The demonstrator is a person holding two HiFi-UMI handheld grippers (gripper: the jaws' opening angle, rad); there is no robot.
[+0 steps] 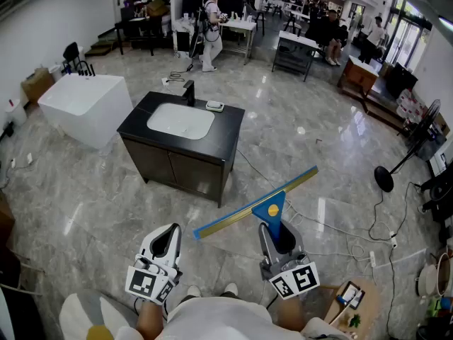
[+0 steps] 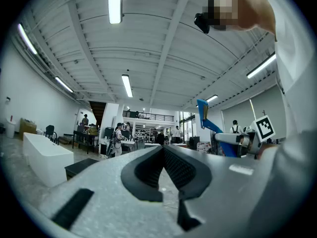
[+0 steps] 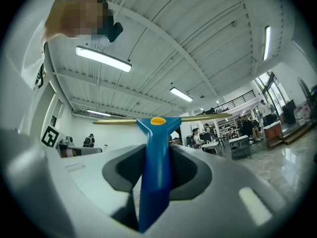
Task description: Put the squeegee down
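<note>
Right claw (image 3: pixel 157 150) grips the squeegee (image 1: pixel 256 205) handle (left claw (image 2: pixel 163 152) closed, empty).

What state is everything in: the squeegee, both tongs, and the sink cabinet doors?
squeegee, held in the air, not yet put down.
right tongs, shut on the squeegee.
left tongs, shut, nothing between them.
cabinet doors, closed.
</note>
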